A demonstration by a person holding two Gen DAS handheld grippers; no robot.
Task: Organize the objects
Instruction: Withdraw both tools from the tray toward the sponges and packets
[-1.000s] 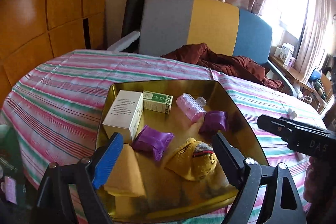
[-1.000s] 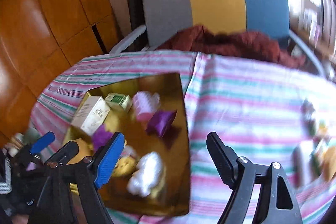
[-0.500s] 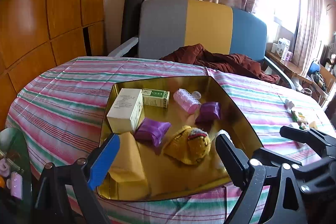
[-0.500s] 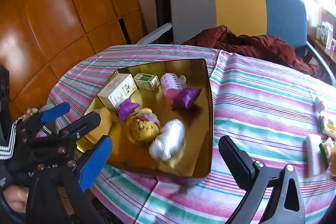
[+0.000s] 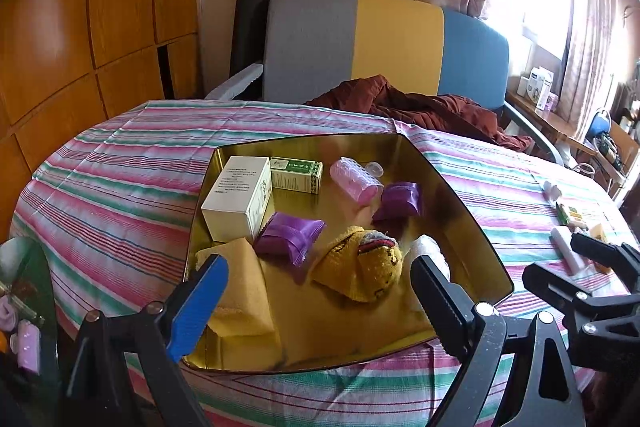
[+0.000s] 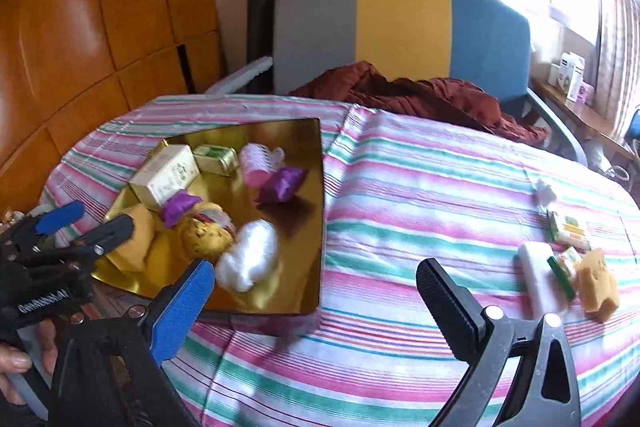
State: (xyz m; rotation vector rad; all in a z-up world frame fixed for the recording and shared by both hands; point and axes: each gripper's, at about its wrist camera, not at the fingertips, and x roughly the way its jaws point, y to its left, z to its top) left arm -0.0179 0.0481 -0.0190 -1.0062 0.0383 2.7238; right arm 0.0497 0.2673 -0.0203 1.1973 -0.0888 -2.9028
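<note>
Both tongs (image 5: 316, 291) (image 6: 316, 291) gape empty over the gold tray (image 5: 460, 211).

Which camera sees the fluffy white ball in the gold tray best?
The right wrist view. There the fluffy white ball lies whole and unhidden near the front of the gold tray, beside the yellow plush toy. In the left wrist view only a small part of it peeks out behind the left gripper's black finger.
</note>
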